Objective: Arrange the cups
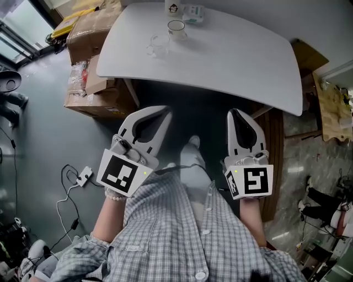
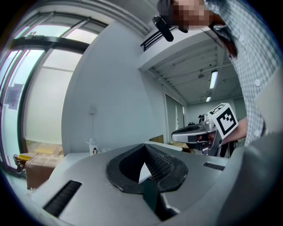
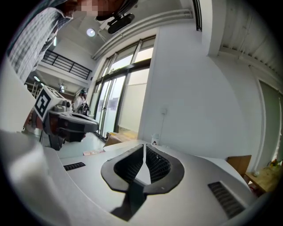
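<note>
Two clear glass cups stand upright on the far part of the white bench [image 1: 237, 60]. One cup [image 1: 176, 27] is closer to the far edge. The other cup [image 1: 157, 45] is just beside it, nearer the person and a little left, and the two do not touch. Beyond them, at the bench's far edge, stand a white bottle [image 1: 172, 6] with a small dark figure on it and a small pale box [image 1: 193, 12] just to its right.

Both grippers are well apart from the cups, held low and close to the person's body, short of the bench's near edge. The left gripper [image 1: 164, 113] has its jaws drawn together at the tips with nothing between them. The right gripper [image 1: 236, 113] is likewise closed and empty. Each gripper view shows its own ribbed pads meeting at the tip.

The person wears a checked shirt [image 1: 165, 231]. Cardboard boxes [image 1: 91, 33] are stacked on the floor to the left of the bench, and a white cable [image 1: 69, 190] lies on the floor.
</note>
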{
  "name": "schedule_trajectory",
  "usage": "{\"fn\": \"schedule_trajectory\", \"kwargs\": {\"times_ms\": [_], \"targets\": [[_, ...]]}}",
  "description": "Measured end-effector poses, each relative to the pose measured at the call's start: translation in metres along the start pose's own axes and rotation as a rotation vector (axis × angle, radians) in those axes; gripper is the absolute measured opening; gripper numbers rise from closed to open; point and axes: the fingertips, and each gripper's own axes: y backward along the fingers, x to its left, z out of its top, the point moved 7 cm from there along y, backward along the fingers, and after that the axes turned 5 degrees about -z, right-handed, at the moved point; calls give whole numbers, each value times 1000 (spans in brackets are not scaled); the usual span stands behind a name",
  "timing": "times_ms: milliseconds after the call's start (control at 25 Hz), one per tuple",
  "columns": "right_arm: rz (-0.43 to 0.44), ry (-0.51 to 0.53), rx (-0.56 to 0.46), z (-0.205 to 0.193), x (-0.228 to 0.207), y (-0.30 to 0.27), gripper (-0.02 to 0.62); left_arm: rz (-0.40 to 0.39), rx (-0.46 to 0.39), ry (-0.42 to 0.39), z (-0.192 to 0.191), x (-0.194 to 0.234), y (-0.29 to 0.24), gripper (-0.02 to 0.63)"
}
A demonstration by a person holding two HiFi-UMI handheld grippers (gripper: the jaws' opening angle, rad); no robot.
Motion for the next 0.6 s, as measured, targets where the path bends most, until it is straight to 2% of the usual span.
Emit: {"fn": "schedule_trajectory", "kwargs": {"times_ms": [360, 600], "targets": [[68, -1, -16, 4, -29, -49, 31, 48, 23, 22, 4, 16, -38, 9], [132, -53, -39, 5, -57, -85, 31, 79, 17, 10, 14, 25, -76, 9]]}}
